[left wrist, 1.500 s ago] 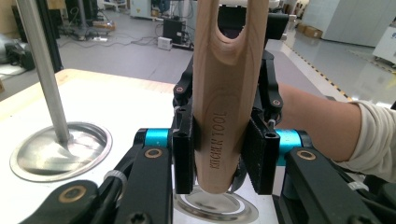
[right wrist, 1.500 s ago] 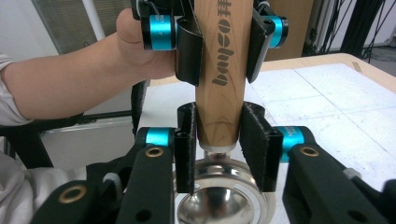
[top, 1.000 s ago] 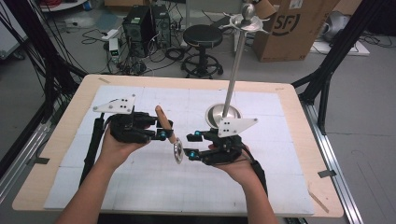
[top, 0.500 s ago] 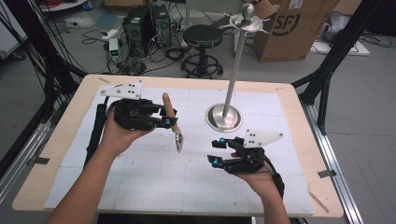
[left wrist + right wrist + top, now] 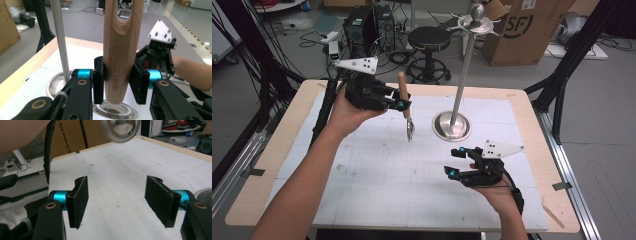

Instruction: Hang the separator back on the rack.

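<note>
The left gripper is clamped on the wooden handle of a spoon, which hangs above the table with its metal bowl pointing down, beside the metal stand. The right gripper is low over the table near the stand's base, its jaws apart with nothing between them.

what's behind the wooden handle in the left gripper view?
Behind the wooden handle clamped in the left gripper: the metal stand at left, the right gripper at right. The handle covers the table stretch directly behind it.
</note>
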{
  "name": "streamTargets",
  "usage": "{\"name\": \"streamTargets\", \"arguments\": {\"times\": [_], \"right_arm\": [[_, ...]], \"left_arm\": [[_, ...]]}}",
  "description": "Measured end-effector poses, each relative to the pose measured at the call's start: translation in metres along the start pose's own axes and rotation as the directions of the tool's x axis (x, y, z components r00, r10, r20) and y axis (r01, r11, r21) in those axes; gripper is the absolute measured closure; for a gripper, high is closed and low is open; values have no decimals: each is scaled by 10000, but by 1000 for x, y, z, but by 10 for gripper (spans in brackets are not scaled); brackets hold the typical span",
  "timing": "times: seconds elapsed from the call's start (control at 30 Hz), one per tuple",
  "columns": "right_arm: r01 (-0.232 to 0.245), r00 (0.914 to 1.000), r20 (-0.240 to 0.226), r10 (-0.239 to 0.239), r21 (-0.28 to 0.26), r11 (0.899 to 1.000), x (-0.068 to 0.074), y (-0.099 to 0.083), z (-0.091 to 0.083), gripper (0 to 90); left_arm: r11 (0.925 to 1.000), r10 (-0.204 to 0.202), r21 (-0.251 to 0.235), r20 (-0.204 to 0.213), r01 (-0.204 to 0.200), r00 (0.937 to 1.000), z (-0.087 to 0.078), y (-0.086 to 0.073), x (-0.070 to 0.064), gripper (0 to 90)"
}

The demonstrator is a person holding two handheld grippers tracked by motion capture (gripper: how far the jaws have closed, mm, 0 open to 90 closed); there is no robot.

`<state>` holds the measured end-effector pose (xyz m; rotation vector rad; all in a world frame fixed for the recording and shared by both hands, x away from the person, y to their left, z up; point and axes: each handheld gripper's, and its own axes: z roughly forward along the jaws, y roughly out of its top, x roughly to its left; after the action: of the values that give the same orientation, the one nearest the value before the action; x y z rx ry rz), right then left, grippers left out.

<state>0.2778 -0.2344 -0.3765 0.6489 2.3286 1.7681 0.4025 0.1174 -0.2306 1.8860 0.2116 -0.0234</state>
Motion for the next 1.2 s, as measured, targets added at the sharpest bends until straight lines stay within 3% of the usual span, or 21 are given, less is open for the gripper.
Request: {"name": "streamTargets", "arguments": {"times": [0.2,0.37,0.67,0.87,1.1,1.2], "right_arm": [[-108,9999,96,108,-25,9999,-3,-1,0,344],[-168,9998,132,167,31,9999,-4,-3,0,341],[-365,9990,279,362,96,9993,-9,-8,1,341],[-393,9986,354,386,178,9991,-9,-8,3,341],[-324,9983,482,319,95,9994,-9,-8,1,341],[-425,9976,539,424,19,9991,-9,-8,-1,341]], "left_arm": [[9991,55,423,-208,-47,9998,8,20,22,678],[9996,182,233,-202,-177,9996,11,32,34,678],[10000,31,-2,-207,-31,9998,21,43,58,678],[9998,170,-83,-105,-171,9998,32,61,65,678],[9987,402,312,-239,-394,9989,45,80,69,678],[9989,437,202,-189,-433,9989,48,86,69,678]]}}
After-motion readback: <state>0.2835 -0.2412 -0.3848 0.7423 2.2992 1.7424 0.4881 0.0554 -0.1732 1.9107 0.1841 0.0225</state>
